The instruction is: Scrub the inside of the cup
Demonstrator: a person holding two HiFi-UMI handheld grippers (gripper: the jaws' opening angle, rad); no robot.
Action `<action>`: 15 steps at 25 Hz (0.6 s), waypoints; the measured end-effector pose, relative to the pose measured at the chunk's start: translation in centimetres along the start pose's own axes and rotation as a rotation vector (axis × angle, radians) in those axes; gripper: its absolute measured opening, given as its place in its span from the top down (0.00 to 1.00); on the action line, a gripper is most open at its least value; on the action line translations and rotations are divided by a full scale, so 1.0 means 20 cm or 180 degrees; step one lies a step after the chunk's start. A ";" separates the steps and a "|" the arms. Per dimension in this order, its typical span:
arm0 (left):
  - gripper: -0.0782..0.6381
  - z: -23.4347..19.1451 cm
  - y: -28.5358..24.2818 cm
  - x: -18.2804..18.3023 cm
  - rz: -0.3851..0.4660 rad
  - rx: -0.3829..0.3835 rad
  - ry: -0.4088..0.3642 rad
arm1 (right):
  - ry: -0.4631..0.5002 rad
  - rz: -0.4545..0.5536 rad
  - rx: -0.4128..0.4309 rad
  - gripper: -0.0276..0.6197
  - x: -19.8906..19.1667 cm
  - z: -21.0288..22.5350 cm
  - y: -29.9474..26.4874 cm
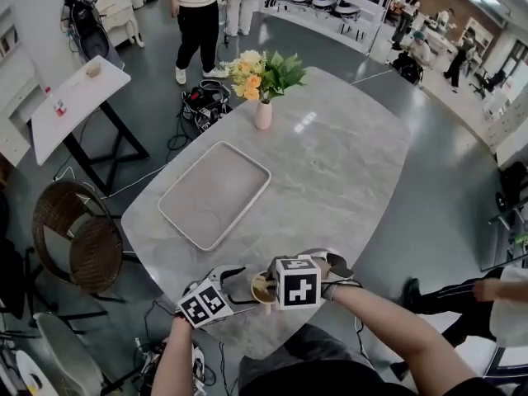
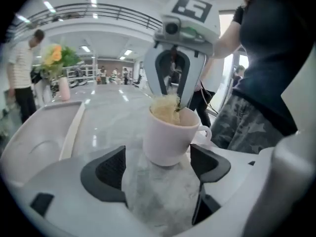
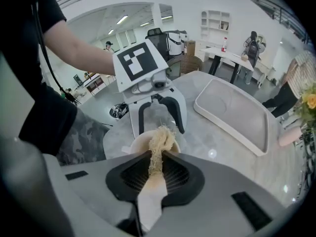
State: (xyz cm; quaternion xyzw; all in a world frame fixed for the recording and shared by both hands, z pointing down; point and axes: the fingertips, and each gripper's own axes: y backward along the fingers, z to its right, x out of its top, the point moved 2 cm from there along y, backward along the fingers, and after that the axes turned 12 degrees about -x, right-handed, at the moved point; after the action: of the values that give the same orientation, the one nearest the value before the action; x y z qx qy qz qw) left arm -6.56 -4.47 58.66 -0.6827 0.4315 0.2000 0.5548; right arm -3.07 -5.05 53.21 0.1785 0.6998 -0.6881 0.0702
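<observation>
Reaching into one cup [image 2: 170, 135], right gripper [image 3: 156, 168] jaws clamp one scrubber [image 3: 159, 142]; left gripper [image 2: 158, 169] jaws gape, released.

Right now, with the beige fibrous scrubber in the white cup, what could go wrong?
The left gripper has its jaws apart, not clamped on the white ceramic cup, so the right gripper pushing the beige fibrous scrubber may tip it.
The cup stands near the edge of the grey marble table and could slide off.
</observation>
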 end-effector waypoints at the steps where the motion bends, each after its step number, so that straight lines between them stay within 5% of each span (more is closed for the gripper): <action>1: 0.32 0.01 0.03 0.00 0.0173 0.0132 0.0145 | -0.0020 -0.0004 -0.0017 0.86 0.00 0.00 0.00; 6: 0.32 0.14 0.08 -0.01 0.0763 0.0584 0.0623 | -0.0120 -0.0004 -0.0057 0.86 0.00 0.00 -0.01; 15: 0.31 0.29 0.04 0.05 0.0904 0.1390 0.1048 | -0.0424 -0.0007 -0.0056 0.86 -0.01 0.00 -0.03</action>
State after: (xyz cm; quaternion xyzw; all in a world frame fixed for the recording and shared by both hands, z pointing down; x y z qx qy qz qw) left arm -5.43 0.66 55.77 -0.5034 0.6394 0.0648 0.5775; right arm -3.14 -5.16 53.75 0.1308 0.6998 -0.6924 0.1174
